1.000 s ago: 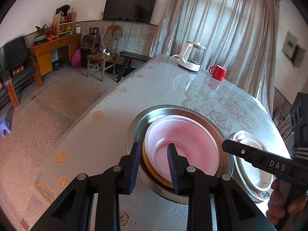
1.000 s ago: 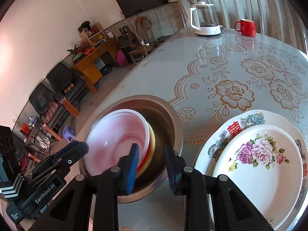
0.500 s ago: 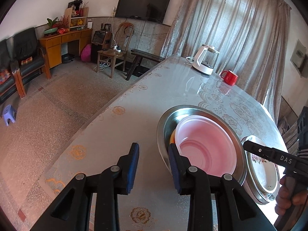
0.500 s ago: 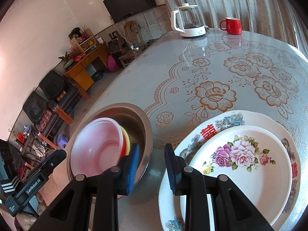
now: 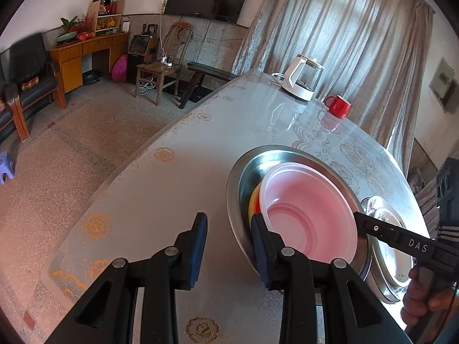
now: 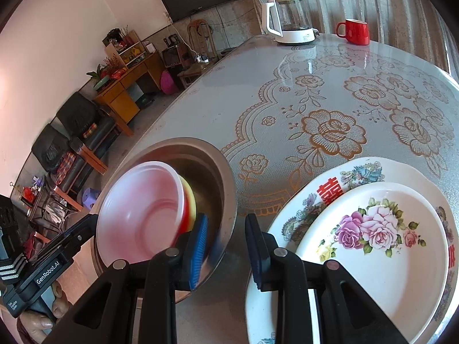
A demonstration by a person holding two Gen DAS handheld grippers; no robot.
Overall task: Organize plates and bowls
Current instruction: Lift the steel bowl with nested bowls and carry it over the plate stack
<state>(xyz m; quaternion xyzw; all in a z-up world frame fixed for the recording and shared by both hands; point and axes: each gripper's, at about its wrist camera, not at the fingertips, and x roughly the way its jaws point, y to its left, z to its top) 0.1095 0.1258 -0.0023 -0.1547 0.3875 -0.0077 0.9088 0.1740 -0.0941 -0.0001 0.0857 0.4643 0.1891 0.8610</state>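
A steel basin (image 5: 243, 177) (image 6: 218, 172) stands on the table and holds a pink bowl (image 5: 309, 215) (image 6: 143, 215) nested on a red and a yellow bowl (image 6: 190, 200). My left gripper (image 5: 229, 246) is open; its jaws straddle the basin's near rim. My right gripper (image 6: 225, 246) is open, with its left finger inside the basin and its right finger outside over the gap beside the plates. Two floral plates (image 6: 373, 238) are stacked right of the basin; they also show in the left wrist view (image 5: 390, 246).
A glass kettle (image 5: 304, 83) (image 6: 289, 20) and a red mug (image 5: 338, 106) (image 6: 354, 31) stand at the table's far end. The table edge (image 5: 137, 160) runs along the left, with floor, chairs and a wooden cabinet beyond.
Both grippers drew back from the bowls to the basin's rim. The left one moved off the pink bowl's edge to the basin's rim; the right one came back over the basin's rim.
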